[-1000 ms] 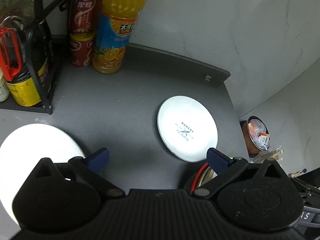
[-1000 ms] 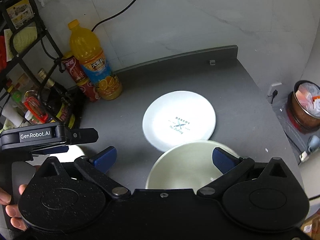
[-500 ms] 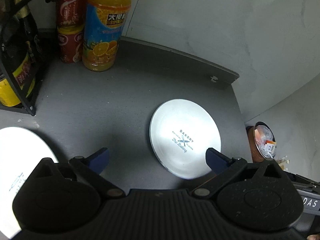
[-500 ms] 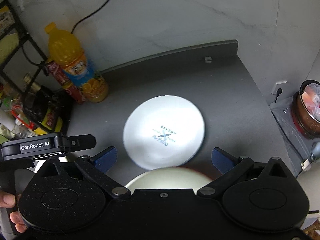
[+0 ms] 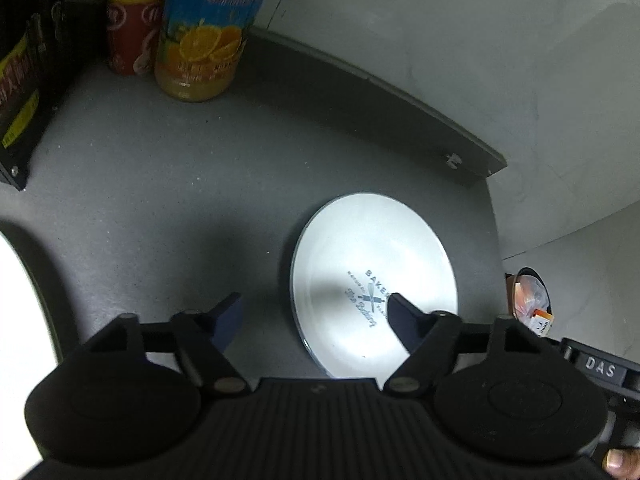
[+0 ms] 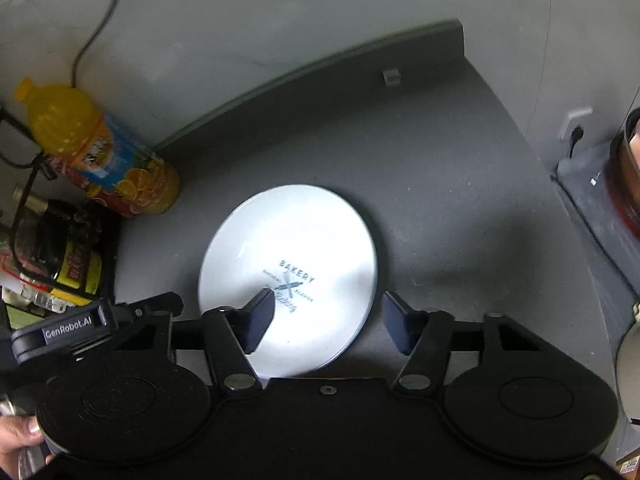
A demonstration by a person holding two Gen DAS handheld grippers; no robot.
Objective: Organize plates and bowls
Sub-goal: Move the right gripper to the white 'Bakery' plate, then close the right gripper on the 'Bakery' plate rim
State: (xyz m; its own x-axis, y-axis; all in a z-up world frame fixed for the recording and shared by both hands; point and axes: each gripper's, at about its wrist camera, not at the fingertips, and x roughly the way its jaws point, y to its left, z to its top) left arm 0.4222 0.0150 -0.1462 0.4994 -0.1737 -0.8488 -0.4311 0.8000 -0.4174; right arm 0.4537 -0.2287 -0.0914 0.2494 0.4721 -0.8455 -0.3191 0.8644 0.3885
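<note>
Both the left tongs (image 5: 314, 316) and right tongs (image 6: 328, 312) had dropped closer over the bakery plate (image 6: 288, 276) on the counter (image 6: 460, 184), spread wide and empty, the bowl gone from view.

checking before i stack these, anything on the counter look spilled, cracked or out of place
Nothing stands out. The bakery plate lies flat and whole on the grey counter, with no spill near it. The orange juice bottle stands upright at the back by the wall. Both the left hand-held gripper and right hand-held gripper are open and empty.
</note>
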